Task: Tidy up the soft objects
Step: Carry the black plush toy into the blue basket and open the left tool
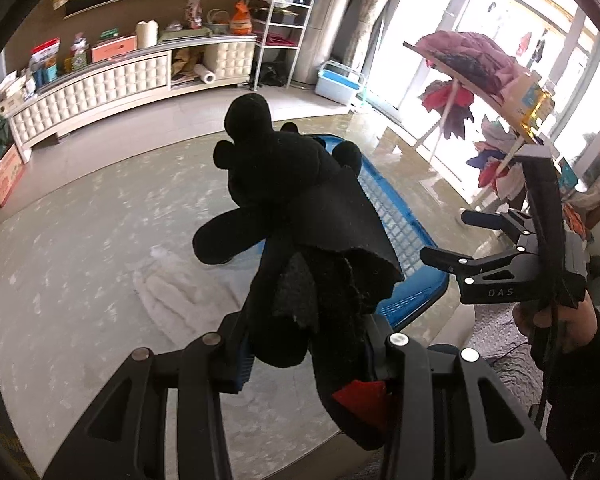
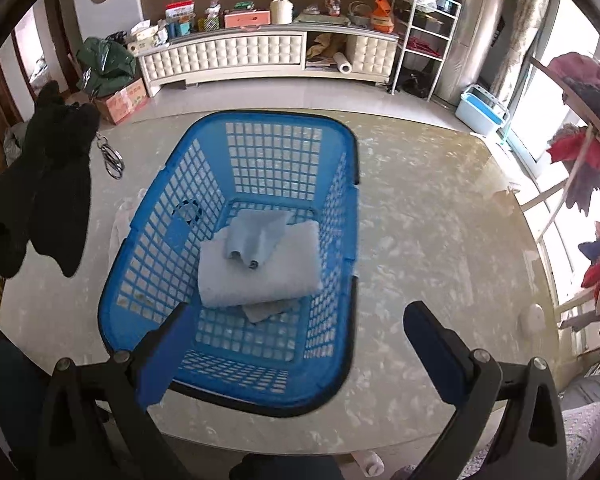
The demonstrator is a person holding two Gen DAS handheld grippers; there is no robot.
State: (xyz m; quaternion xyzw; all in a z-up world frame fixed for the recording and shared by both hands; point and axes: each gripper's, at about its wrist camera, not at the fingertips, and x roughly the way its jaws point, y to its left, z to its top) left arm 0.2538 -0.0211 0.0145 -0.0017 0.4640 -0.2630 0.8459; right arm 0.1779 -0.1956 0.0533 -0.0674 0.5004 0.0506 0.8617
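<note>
My left gripper (image 1: 308,354) is shut on a black plush toy (image 1: 284,184) with wings and a red patch, held up above the table. The toy also shows at the left edge of the right wrist view (image 2: 48,188). A blue plastic basket (image 2: 148,216) stands on the marble table; it holds a folded white towel (image 2: 260,268) with a rolled light blue cloth (image 2: 256,236) on top. My right gripper (image 2: 296,344) is open and empty above the basket's near rim. It also shows in the left wrist view (image 1: 452,240), to the right of the toy.
A white cloth (image 1: 180,292) lies on the table left of the basket. A metal key ring (image 2: 112,160) lies by the toy. A rack with clothes (image 1: 472,68) stands at the right. A white cabinet (image 2: 260,56) runs along the far wall.
</note>
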